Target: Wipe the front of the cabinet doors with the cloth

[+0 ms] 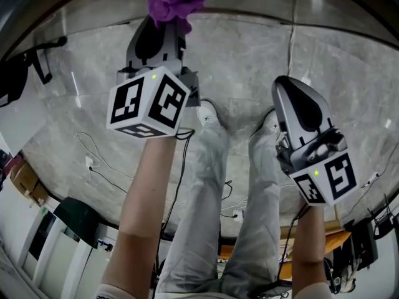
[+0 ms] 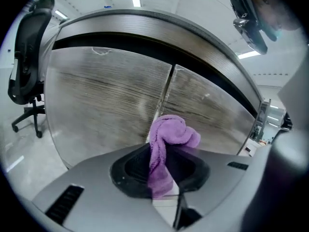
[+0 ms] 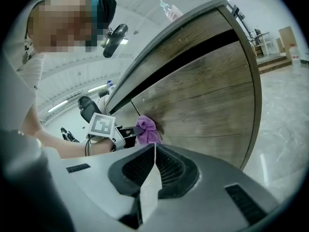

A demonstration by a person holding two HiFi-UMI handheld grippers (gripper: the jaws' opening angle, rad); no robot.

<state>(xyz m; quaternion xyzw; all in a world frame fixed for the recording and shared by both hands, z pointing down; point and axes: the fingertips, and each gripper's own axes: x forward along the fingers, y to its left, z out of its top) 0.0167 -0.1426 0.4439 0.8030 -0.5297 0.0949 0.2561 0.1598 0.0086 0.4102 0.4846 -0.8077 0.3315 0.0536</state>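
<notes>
The cabinet (image 3: 207, 95) stood upright before the person, its two wood-grain doors (image 2: 106, 100) meeting at a vertical seam (image 2: 166, 88). The left gripper (image 2: 161, 175) was clenched on the purple cloth (image 2: 166, 137) and pointed straight at the doors. The bunched end stuck out ahead of the jaws and lay over the lower part of the seam, apparently touching the wood. The cloth's long axis ran along the jaws, toward the door face. The right gripper (image 3: 154, 161) hung well apart from the cabinet, jaws together on nothing, which left the left arm plainly the nearer one. Bare door spread from the seam to either side, so the next stroke would probably need to run sideways across a door, with the cloth pressed flat.
</notes>
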